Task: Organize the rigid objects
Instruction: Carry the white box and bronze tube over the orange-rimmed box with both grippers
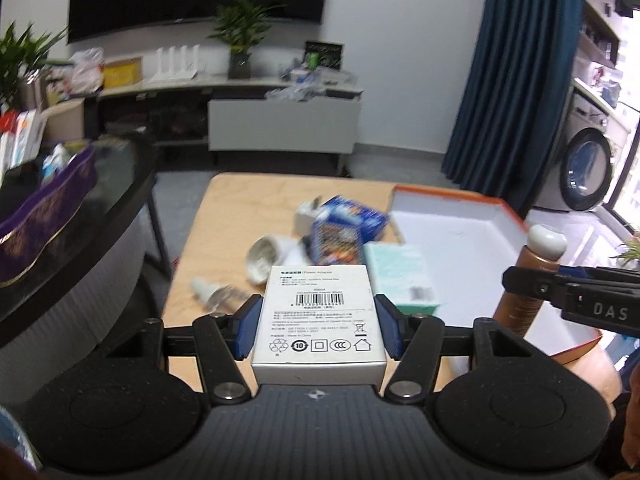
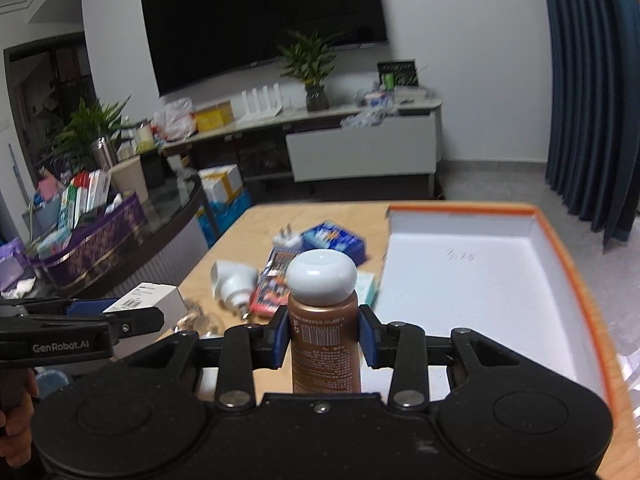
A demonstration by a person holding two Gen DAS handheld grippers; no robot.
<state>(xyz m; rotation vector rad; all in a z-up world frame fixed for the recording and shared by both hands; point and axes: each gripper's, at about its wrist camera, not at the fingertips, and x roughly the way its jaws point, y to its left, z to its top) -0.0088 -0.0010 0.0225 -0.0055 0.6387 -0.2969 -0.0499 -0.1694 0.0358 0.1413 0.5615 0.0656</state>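
The left gripper [image 1: 319, 327] has its two blue pads [image 1: 249, 330] pressed tight on the sides of a white box [image 1: 318, 312]. The box lies flat between them with its barcode label facing up. It is held up in the air above the near end of the wooden table [image 1: 208, 248].

The right gripper [image 2: 325, 339] has closed in on a brown bottle [image 2: 325, 344] with a round white cap [image 2: 322, 274]. Its blue pads touch both sides of the bottle. The bottle stands upright in the grip. In the left wrist view the same bottle shows at the right, over the tray.

On the table past the white box lies a heap of small things. There is a pale green box [image 1: 402, 276] just beside the white box. Behind it is a blue box [image 1: 352, 216] and a flat colourful pack [image 1: 338, 242]. A white plug adapter [image 1: 268, 256] lies on its side to the left of them. Another small white plug [image 2: 289, 238] sits at the far side of the heap. A clear little bottle [image 1: 212, 292] lies near the table's left edge, but it is blurry.

On the right side of the table is a big tray [image 2: 560, 248] with an orange rim and a white inside. Its floor looks bare in the parts that can be seen.

To the left of the table is a dark round table [image 1: 100, 200] with a purple box [image 1: 48, 200] on it
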